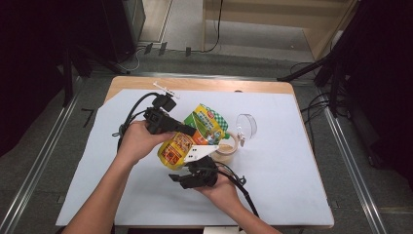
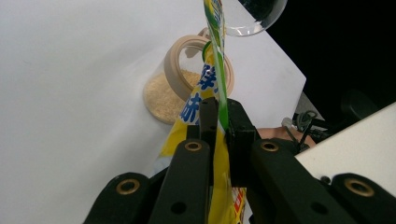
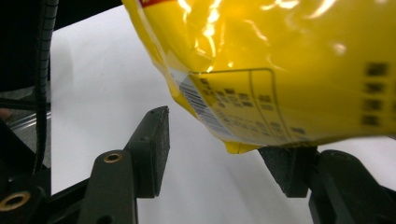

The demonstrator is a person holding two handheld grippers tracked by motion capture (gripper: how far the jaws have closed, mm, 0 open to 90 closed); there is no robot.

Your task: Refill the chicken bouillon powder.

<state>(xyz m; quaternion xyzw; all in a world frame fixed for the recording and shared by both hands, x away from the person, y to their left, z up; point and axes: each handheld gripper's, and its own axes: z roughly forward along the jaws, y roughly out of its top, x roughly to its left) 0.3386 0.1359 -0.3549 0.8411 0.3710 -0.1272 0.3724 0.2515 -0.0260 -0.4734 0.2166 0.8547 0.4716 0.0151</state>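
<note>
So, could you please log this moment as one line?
left tool: shut on pouch | right tool: open under pouch | jar: open, on table

Your yellow pouch (image 3: 280, 70) runs off the top and right edges of the right gripper view, and its printed panel is too blurred to read. It hides most of the right-hand pad (image 3: 285, 170). In the left gripper view, the pouch covers part of the jar (image 2: 180, 86); the clear lid (image 2: 254, 18) is cut off at the top.

I see a wooden table (image 1: 272, 87) under white sheeting (image 1: 287, 161), grey floor (image 1: 44, 146), dark stands (image 1: 336, 73) and a wooden cabinet (image 1: 292, 19) behind.
</note>
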